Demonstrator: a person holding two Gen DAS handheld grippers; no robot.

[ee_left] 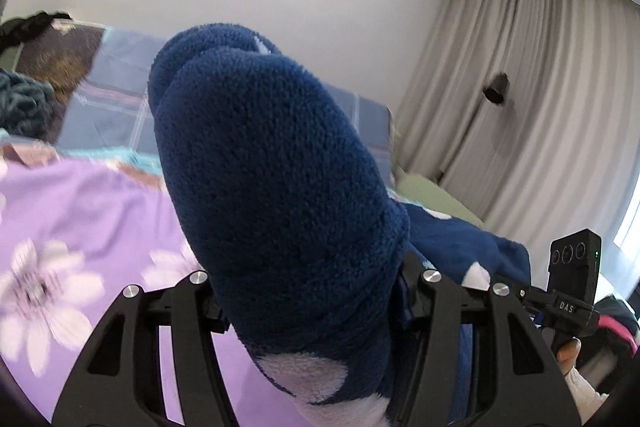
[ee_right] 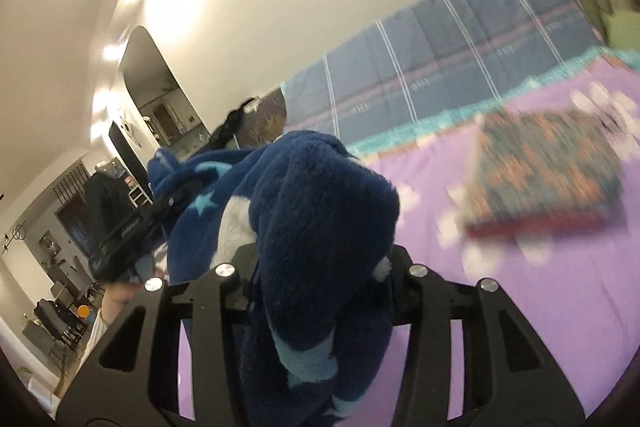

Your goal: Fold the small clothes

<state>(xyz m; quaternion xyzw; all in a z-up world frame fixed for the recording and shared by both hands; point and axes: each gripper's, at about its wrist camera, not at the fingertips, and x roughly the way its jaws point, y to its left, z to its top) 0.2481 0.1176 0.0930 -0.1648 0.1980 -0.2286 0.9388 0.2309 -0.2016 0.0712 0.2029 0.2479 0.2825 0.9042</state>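
A navy fleece garment (ee_left: 276, 195) with white and light-blue stars is lifted above the bed. My left gripper (ee_left: 312, 303) is shut on it, and the fleece bulges up over the fingers and hides their tips. My right gripper (ee_right: 320, 279) is shut on another part of the same garment (ee_right: 320, 227), and its fingertips are hidden in the fabric too. The right gripper's body shows at the lower right of the left wrist view (ee_left: 572, 279). The left gripper shows at the left of the right wrist view (ee_right: 132, 231).
Below lies a purple bedspread with white flowers (ee_left: 80, 227) and a teal edge. A blue plaid pillow (ee_right: 440, 67) leans on the white wall. A folded patterned cloth (ee_right: 540, 171) lies on the bed. Curtains (ee_left: 520, 87) hang at the right.
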